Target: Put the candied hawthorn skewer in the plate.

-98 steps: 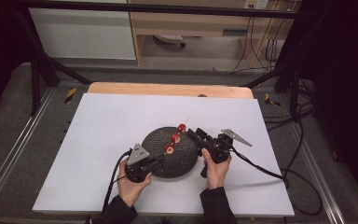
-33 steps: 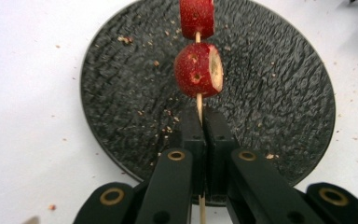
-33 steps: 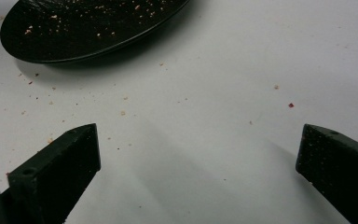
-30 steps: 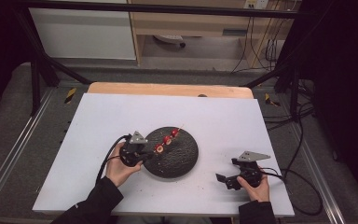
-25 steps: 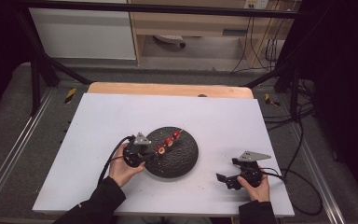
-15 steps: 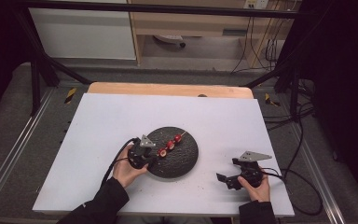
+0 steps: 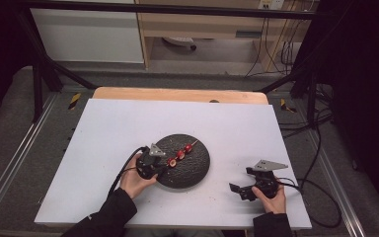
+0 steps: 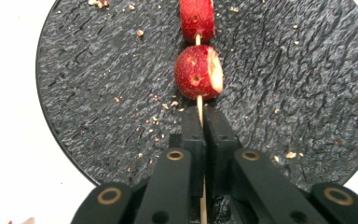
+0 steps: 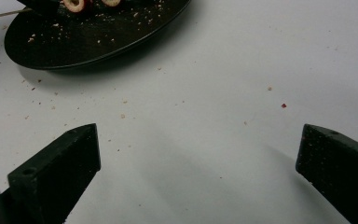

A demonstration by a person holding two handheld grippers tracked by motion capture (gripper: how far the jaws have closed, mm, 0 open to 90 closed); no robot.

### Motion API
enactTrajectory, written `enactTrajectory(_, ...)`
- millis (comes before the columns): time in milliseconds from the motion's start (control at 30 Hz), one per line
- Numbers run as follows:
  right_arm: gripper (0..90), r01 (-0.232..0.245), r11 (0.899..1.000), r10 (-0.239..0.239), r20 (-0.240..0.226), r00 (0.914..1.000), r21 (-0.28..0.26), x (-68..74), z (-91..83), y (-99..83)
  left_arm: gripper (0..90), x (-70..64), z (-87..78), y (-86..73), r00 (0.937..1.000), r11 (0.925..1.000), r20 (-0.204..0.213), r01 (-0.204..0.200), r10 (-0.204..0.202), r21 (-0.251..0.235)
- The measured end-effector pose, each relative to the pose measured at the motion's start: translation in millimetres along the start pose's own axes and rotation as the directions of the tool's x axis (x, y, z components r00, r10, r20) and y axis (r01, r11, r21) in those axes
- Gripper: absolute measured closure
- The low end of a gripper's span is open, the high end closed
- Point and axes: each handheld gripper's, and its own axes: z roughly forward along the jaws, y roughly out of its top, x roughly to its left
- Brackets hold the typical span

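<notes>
Right gripper (image 7: 243,190) near the front right of the white tabletop (image 7: 103,133), held in a hand (image 7: 271,197); fingers (image 9: 56,172) wide apart with bare tabletop between them, nothing held. Grey three-cornered plate on top. Well apart from the plate (image 7: 190,170), which lies to its left.

Left gripper (image 7: 158,168) at the plate's front-left edge, left hand (image 7: 133,180) behind it, dark sleeve (image 7: 103,217) coming in from the bottom. Fingers (image 8: 191,135) pressed together, clamped on the thin wooden skewer (image 8: 199,105); the stick runs out from between them and on behind them toward the camera.

Skewer lies over the plate, pointing away toward the plate's far right. Red fruit pieces (image 8: 198,72) threaded on it, the nearest just beyond the fingertips, pale cut face on one side, speckled red skin. A second piece (image 8: 196,18) just beyond that. High view shows three red pieces in a row (image 7: 180,154).

Plate round, black, rough slate-like texture, scattered with pale crumbs (image 8: 172,103). Crumbs also on the tabletop (image 9: 121,115) near the plate.

Far side: light wood strip (image 7: 177,95) along the tabletop's back edge, cables (image 7: 271,44) on the floor beyond.
</notes>
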Motion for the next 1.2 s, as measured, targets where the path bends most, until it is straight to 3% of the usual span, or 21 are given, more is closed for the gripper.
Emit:
enactTrajectory(300,0.6,0.0,1.0,0.0,0.003,1.0,-0.002,-0.3,-0.8,0.1,65.2,7.6,-21.5,-4.4,0.9994,0.9984,0.033,-0.004,0.006,-0.056)
enactTrajectory(567,0.6,0.001,1.0,-0.001,0.004,1.0,0.001,-0.6,-1.2,0.2,39.8,20.0,-43.0,-17.0,0.999,0.9957,0.039,-0.016,0.02,-0.091)
enactTrajectory(700,0.6,-0.005,1.0,0.005,0.002,1.0,-0.003,-0.6,-1.7,0.5,30.5,27.7,-53.3,-28.0,0.999,0.9934,0.039,-0.018,0.023,-0.113)
enactTrajectory(967,0.5,-0.008,1.0,0.008,0.002,1.0,0.003,-0.4,-2.1,0.0,12.4,43.4,-64.9,-58.9,0.9999,0.9894,-0.002,-0.013,0.013,-0.144)
enactTrajectory(1200,0.5,-0.003,1.0,0.003,0.008,1.0,0.012,-0.7,-1.5,-0.5,6.8,54.1,-67.7,-87.8,0.9996,0.9819,-0.02,0.016,-0.02,-0.189)
